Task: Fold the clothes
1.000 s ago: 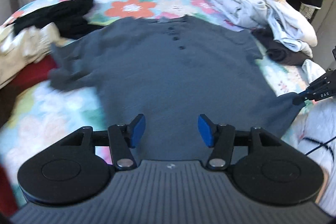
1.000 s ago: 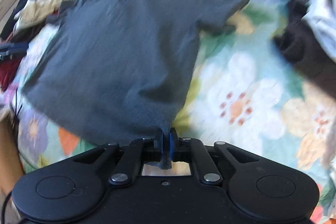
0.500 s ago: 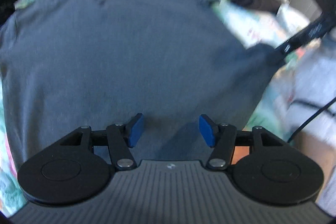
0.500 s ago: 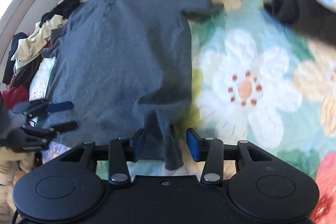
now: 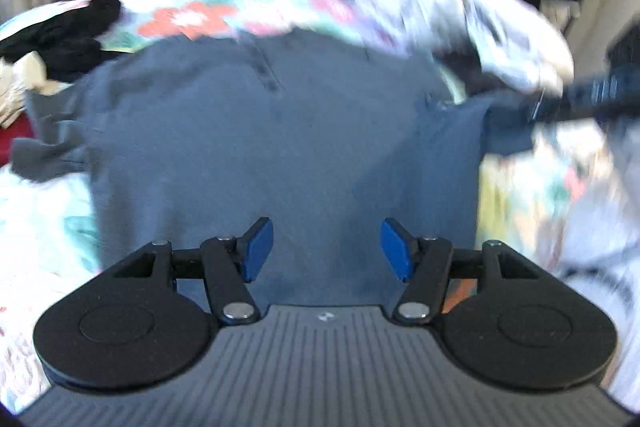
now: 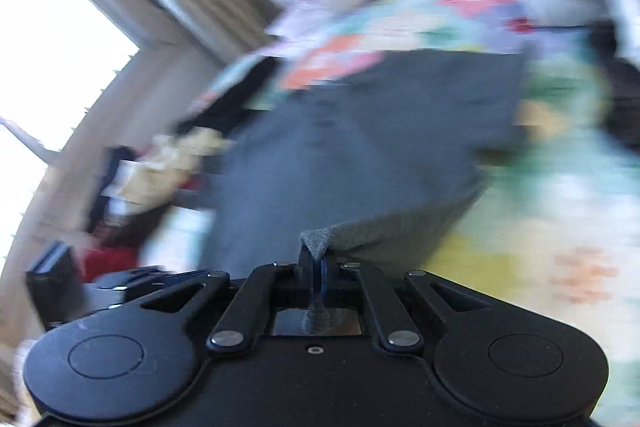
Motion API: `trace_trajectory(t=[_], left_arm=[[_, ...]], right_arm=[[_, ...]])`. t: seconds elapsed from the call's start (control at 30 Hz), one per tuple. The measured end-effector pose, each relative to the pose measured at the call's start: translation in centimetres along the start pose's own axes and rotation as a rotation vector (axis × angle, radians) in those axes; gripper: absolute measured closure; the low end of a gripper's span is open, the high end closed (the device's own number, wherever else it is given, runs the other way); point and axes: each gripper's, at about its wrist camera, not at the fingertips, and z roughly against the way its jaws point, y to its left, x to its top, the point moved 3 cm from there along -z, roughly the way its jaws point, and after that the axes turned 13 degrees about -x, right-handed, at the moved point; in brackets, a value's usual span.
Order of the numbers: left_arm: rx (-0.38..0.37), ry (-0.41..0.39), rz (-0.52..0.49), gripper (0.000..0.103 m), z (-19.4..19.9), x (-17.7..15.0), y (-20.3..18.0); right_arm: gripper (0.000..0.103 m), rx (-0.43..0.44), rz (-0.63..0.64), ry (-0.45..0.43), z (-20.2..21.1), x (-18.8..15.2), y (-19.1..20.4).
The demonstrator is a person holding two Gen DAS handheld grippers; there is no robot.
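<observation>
- Nearest in the right wrist view: the right gripper (image 6: pixel 318 269) is clenched on a pinch of the grey shirt (image 6: pixel 360 147), with a little peak of cloth poking up between the fingers (image 6: pixel 306 259). Half a second ago those fingers were spread apart with the hem just hanging between them, so a fresh grab has been made.
- In the left wrist view, the left gripper (image 5: pixel 326 247) is spread wide with nothing in it, held over the near hem of the grey shirt (image 5: pixel 280 147), same as in both earlier frames.
- Further out, the right edge of the shirt is now lifted and pulled sideways, a flap (image 5: pixel 508 123) stretched toward the right gripper (image 5: pixel 592 93). A second ago it lay flat there.
- The shirt is spread button-side up across the middle of the bed (image 5: pixel 188 21), collar toward the far edge, one sleeve (image 5: pixel 48 155) crumpled at the left edge.
- At the far edge, piles of other clothes (image 5: pixel 460 11) are left lying, blurred.
- Judged from this, a side fold is probably underway, but both views are smeared by motion, so the direction of the pull can't really be told.
</observation>
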Motion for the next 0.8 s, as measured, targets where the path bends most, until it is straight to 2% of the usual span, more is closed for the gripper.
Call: trace_trajectory(t=[0.1, 0.2, 0.27, 0.33, 0.43, 0.53, 0.63, 0.73, 0.8], left_arm=[[-0.088, -0.089, 0.182, 0.044, 2.0, 0.1, 2.9], [-0.194, -0.142, 0.324, 0.044, 2.7, -0.4, 5.3], [-0.284, -0.176, 0.381, 0.043, 2.6, -0.5, 6.0], [-0.345, -0.175, 0.405, 0.041, 1.9, -0.3, 6.1], [-0.326, -0.132, 0.388, 0.040, 0.4, -0.3, 5.6], [-0.275, -0.104, 0.401, 0.040, 0.2, -0.5, 6.0], [-0.223, -0.154, 0.401, 0.040, 1.9, -0.3, 6.8], [-0.266, -0.211, 0.440, 0.039, 3.5, -0.2, 7.7], [-0.269, -0.229, 0.466, 0.037, 4.1, -0.3, 8.4]], right_arm=[[0.098, 0.097, 0.035, -0.004, -2.8, -0.6, 4.3], [0.098, 0.179, 0.066, 0.011, -5.6, -2.3, 8.0], [0.098, 0.205, 0.061, 0.027, -7.2, -3.6, 9.3], [0.097, 0.190, 0.049, 0.038, -8.1, -5.0, 9.5], [0.097, 0.189, 0.034, 0.041, -8.4, -5.9, 9.1], [0.097, 0.235, -0.003, 0.040, -8.0, -5.5, 8.7], [0.097, 0.314, -0.041, 0.089, -7.9, -4.7, 9.8], [0.097, 0.355, 0.009, 0.129, -8.2, -4.3, 12.2], [0.097, 0.360, 0.056, 0.147, -8.8, -4.7, 13.7]])
